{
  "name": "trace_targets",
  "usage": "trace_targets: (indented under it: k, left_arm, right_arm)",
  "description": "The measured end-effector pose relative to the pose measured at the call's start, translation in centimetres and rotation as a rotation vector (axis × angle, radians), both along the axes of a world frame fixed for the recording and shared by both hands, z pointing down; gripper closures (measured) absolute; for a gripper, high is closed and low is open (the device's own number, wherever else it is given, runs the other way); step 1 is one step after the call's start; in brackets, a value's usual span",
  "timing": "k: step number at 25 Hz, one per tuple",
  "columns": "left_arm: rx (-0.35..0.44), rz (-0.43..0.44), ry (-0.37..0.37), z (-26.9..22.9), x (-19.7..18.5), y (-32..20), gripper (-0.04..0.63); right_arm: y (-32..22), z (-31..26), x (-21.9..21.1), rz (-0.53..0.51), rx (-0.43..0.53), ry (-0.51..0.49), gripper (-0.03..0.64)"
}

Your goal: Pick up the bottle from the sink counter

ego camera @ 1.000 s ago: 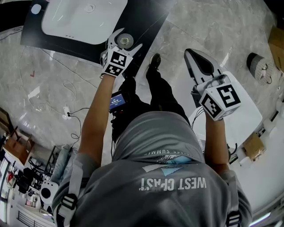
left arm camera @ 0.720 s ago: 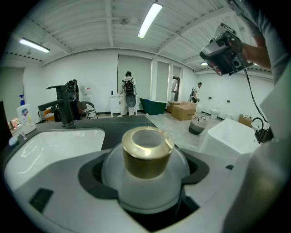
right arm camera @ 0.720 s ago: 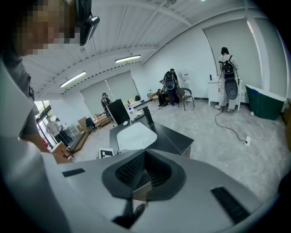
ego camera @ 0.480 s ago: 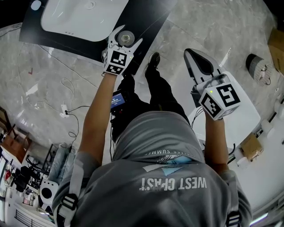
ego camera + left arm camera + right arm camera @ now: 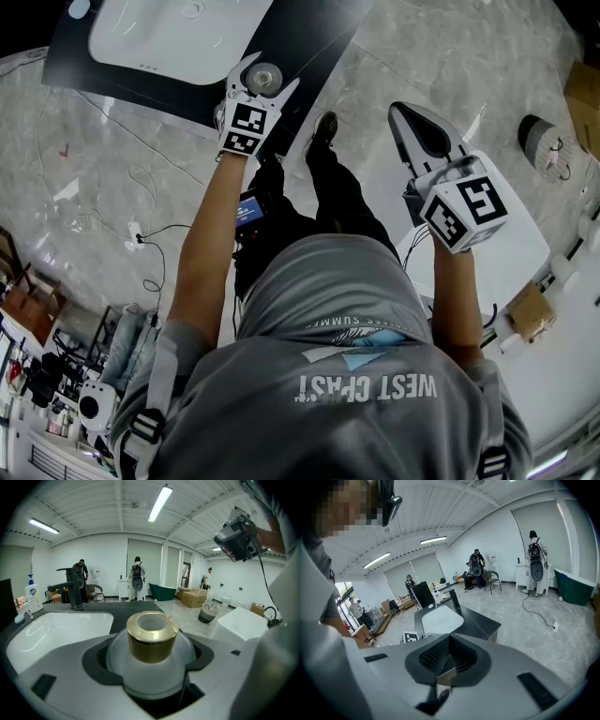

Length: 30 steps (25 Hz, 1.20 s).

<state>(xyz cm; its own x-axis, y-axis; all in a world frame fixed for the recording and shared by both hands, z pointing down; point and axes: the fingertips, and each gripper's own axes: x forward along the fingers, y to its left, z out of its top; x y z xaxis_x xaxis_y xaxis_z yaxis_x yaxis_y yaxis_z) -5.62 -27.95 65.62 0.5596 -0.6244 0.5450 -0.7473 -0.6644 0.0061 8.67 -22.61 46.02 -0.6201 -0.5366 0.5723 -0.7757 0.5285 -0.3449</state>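
Gripping the frosted white dome-shaped bottle [image 5: 151,654] with the wide gold collar at its neck, my left tool [image 5: 269,79] is pressing its dark pads against both sides of the rounded body; its jaws have just been closing, and the bottle is sitting between them, upright, with its open mouth facing up. In the head view the bottle is showing over the glossy black bench [image 5: 314,33], near that bench's front edge and just beside the white rectangular sink basin [image 5: 159,37] (whether its base is touching the bench I cannot tell). In the left gripper view, a black pillar tap [image 5: 73,588] is standing at the far rim of the basin, and a white bottle with a blue trigger sprayer [image 5: 32,595] is standing at the far left of the bench. I am holding my right tool [image 5: 401,111] well apart from the bench, out over the grey marbled floor [image 5: 450,56], pointing forward and down; its jaws are meeting at the tips and carrying nothing.
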Motion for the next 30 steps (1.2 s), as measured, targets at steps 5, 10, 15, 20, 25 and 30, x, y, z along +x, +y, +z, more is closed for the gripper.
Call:
trace_targets:
  k: [5, 10, 15, 20, 25, 30]
  left_arm:
    - [0.003, 0.003, 0.010, -1.5, -0.2, 0.3, 0.267]
    - [0.003, 0.023, 0.005, -3.1, 0.0, 0.7, 0.267]
    - [-0.001, 0.028, -0.008, -5.1, -0.5, 1.1, 0.265]
    - [-0.006, 0.043, -0.014, -7.6, -0.9, 1.6, 0.264]
    - [0.015, 0.075, -0.034, -10.9, -1.2, 2.2, 0.264]
    - [0.021, 0.112, -0.040, -14.1, -1.5, 3.0, 0.264]
  right_arm:
    - [0.1, -0.4, 0.1, 0.002, 0.012, -0.002, 0.620]
    - [0.2, -1.0, 0.1, 0.003, 0.033, -0.010, 0.620]
    - [0.3, -1.8, 0.1, 0.013, 0.060, -0.022, 0.620]
    - [0.4, -2.9, 0.0, 0.021, 0.095, -0.039, 0.620]
    - [0.6, -4.2, 0.4, 0.043, 0.128, -0.049, 0.620]
    - [0.6, -5.5, 0.0, 0.060, 0.160, -0.053, 0.620]
